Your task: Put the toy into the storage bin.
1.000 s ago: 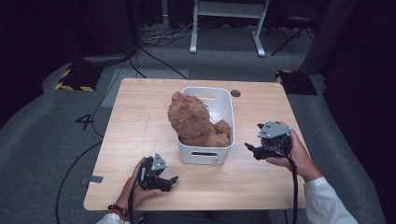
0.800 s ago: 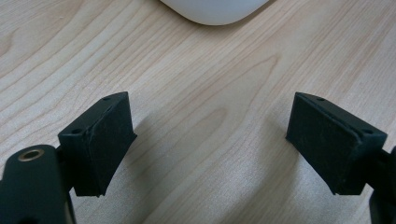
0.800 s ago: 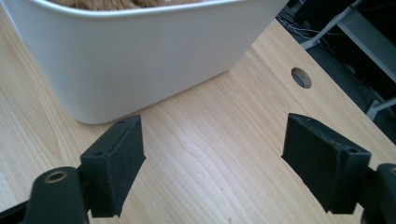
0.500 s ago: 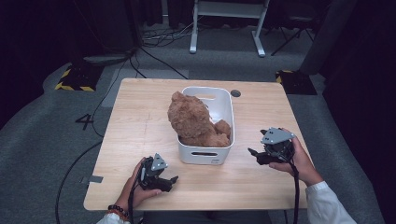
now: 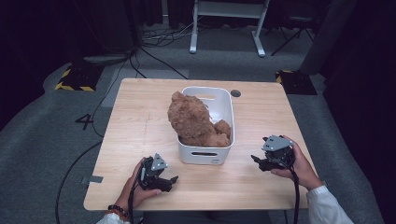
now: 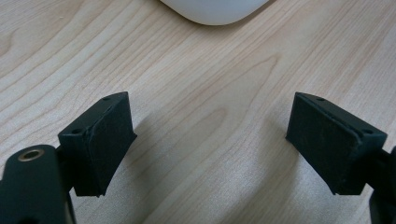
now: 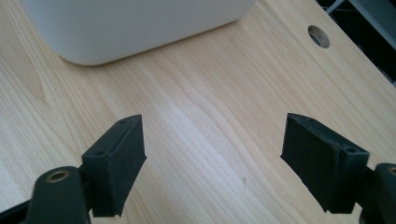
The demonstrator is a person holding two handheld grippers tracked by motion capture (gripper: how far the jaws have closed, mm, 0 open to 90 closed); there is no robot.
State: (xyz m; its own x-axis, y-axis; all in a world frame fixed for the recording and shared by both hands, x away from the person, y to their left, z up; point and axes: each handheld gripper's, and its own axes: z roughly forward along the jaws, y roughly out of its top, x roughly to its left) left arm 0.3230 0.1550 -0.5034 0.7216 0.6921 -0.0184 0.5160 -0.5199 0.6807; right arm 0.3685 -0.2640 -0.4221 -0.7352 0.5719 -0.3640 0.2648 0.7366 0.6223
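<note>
1. Table (image 5: 140, 121): light wood, with a round cable hole (image 5: 235, 93) near its far edge; the hole shows again in the right gripper view (image 7: 318, 36). The bin stands at the table's middle and both grippers lie toward the near edge.
2. Bin (image 5: 224, 105): white, rounded, with a slot handle in each end wall. Its near corner rises at the top of the left gripper view (image 6: 212, 11), and its side wall at the top of the right gripper view (image 7: 130, 25).
3. Teddy bear (image 5: 194, 120): brown plush, sitting in the bin, leaning to the bin's left wall and rising well above the rim. Neither gripper touches it.
4. Left gripper (image 5: 169, 181): low over the table, near the bin's near left corner; jaws wide apart, nothing between them but bare wood.
5. Right gripper (image 5: 256, 160): beside the bin's right wall, apart from it; jaws likewise spread and empty.
6. Step, as judged: the bear is stowed and both grippers stand clear, at rest or just ahead of a reach. A further move on the bear would call for lifting a gripper over the rim and closing on the plush; the bin's walls bar any sideways approach. Nothing else lies on the table.
</note>
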